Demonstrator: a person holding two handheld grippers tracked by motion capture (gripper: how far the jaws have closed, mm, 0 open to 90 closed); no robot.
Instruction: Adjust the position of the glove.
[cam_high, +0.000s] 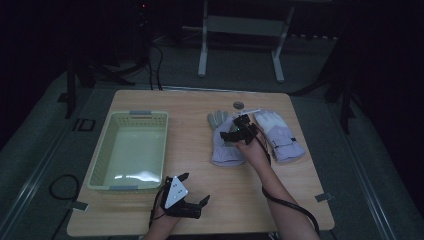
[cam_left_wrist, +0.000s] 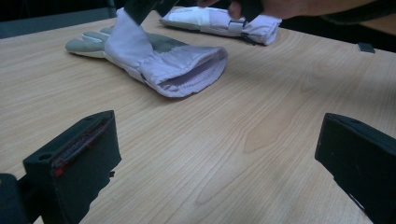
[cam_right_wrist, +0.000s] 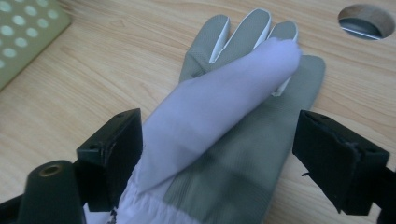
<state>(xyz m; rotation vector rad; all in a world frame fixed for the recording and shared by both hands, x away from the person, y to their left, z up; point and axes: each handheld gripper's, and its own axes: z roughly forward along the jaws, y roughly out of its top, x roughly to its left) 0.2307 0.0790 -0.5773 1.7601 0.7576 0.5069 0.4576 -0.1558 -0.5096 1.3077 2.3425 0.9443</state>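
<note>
Two pale lilac gloves with grey palms lie at the table's far right. My right gripper (cam_high: 239, 131) hangs low over the left glove (cam_high: 225, 146), pointing toward its fingers. In the right gripper view its jaws (cam_right_wrist: 219, 154) stand wide open astride this glove (cam_right_wrist: 224, 116); the folded lilac thumb lies between them and the pads are not pressing it. The second glove (cam_high: 280, 135) lies just to the right. My left gripper (cam_high: 196, 188) rests near the front edge, open, with nothing but bare wood between its jaws (cam_left_wrist: 215, 154). From there the glove's open cuff (cam_left_wrist: 187, 70) faces me.
A pale green perforated basket (cam_high: 102, 150) with nothing in it stands on the left half of the table. A round cable hole (cam_high: 238, 105) sits near the far edge behind the gloves. Bare wood lies between the basket and the gloves.
</note>
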